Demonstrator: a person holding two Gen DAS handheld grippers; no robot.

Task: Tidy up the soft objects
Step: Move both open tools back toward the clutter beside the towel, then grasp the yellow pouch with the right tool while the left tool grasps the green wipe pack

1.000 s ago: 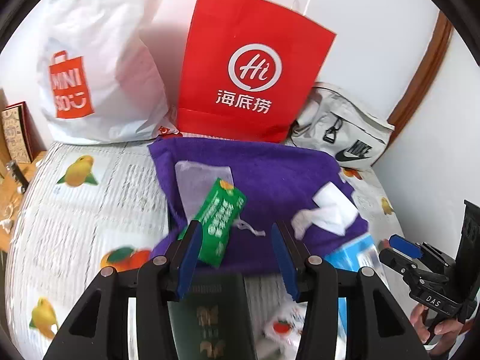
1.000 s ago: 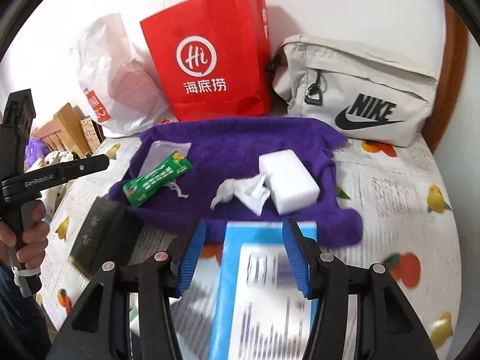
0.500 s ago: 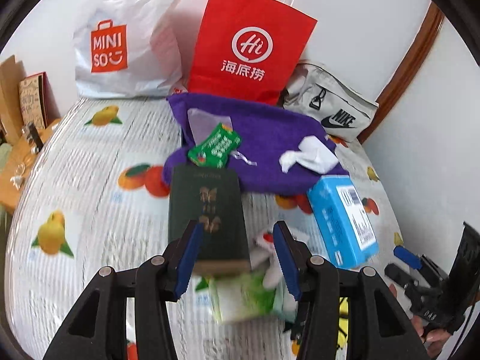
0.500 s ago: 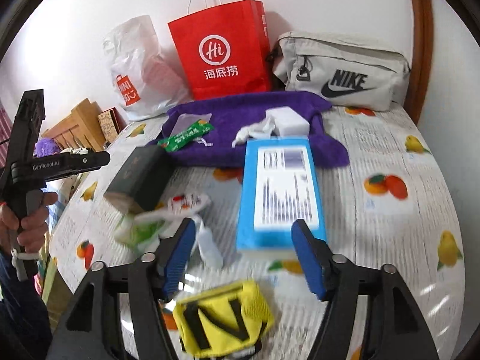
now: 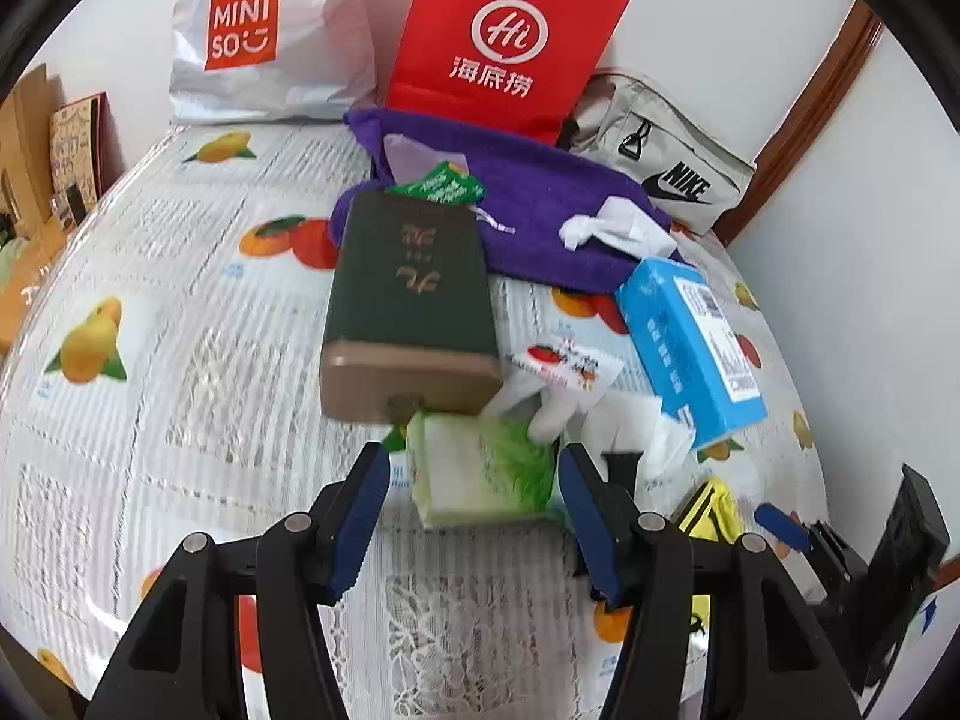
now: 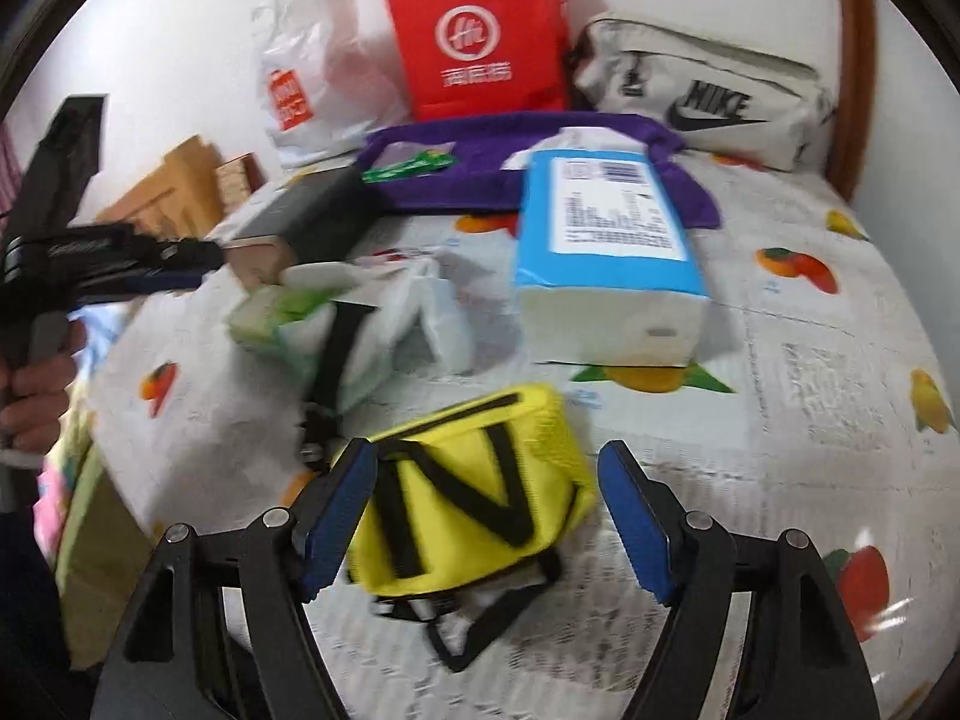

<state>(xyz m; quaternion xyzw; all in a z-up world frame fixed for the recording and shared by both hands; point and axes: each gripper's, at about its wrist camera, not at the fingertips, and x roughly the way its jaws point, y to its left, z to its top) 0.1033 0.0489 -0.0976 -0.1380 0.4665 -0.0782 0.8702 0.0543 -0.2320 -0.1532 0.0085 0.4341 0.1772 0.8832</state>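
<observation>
My left gripper (image 5: 474, 468) hovers low over the fruit-print bed cover (image 5: 180, 312). Its jaws are opening, and a green-and-white tissue pack (image 5: 480, 474) lies between them with neither pad touching it. My right gripper (image 6: 486, 456) stands wide around a yellow pouch (image 6: 474, 504) with black straps; the right pad is clear of it. Beyond lie a dark green box (image 5: 408, 300), a blue tissue box (image 6: 606, 234) and crumpled white plastic (image 5: 558, 384). A purple towel (image 5: 540, 210) further back carries a green sachet (image 5: 438, 183) and a white sponge with tissue (image 5: 624, 228).
Against the back wall stand a white Miniso bag (image 5: 258, 42), a red paper bag (image 5: 504, 42) and a grey Nike pouch (image 5: 666, 168). Wooden and cardboard items (image 6: 174, 192) sit beyond the bed's left edge. A wooden door frame (image 5: 804, 108) runs up on the right.
Both grippers have drawn back from the towel and sunk lower. The tissue pack now lies between the left fingers and the yellow pouch between the right ones. Both jaws stand wider.
</observation>
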